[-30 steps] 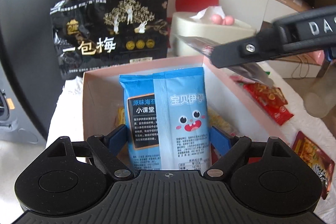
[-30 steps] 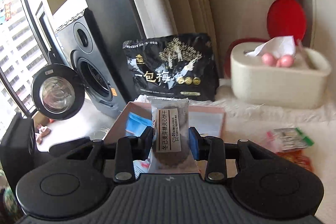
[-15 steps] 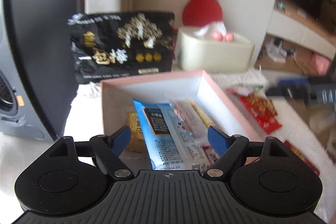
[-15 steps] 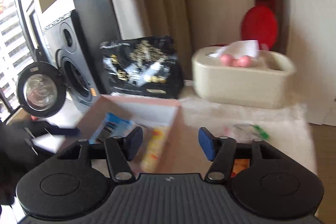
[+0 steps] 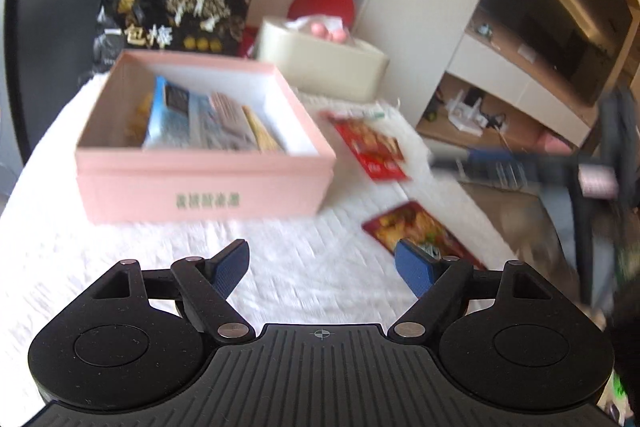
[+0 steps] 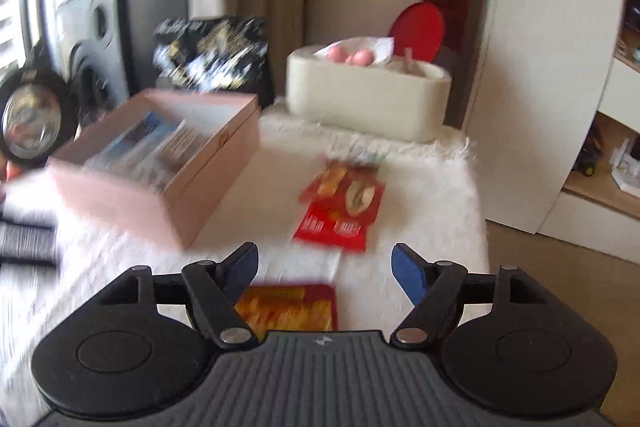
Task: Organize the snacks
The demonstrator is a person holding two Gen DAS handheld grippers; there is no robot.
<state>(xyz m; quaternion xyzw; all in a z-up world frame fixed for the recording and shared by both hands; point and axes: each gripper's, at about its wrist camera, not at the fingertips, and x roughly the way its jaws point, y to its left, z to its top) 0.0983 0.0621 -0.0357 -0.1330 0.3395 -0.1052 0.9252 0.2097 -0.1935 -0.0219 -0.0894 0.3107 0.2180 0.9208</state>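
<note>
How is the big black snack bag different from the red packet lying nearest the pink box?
The black snack bag stands upright behind the pink box; the red packet lies flat on the white cloth beside it. The bag is black with gold print and larger; the packet is red. Both are outside the box.

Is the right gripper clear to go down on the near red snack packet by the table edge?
Probably yes. The right gripper is empty, its jaws opening, and the near red snack packet lies flat on the white cloth just below, nothing over it.
</note>
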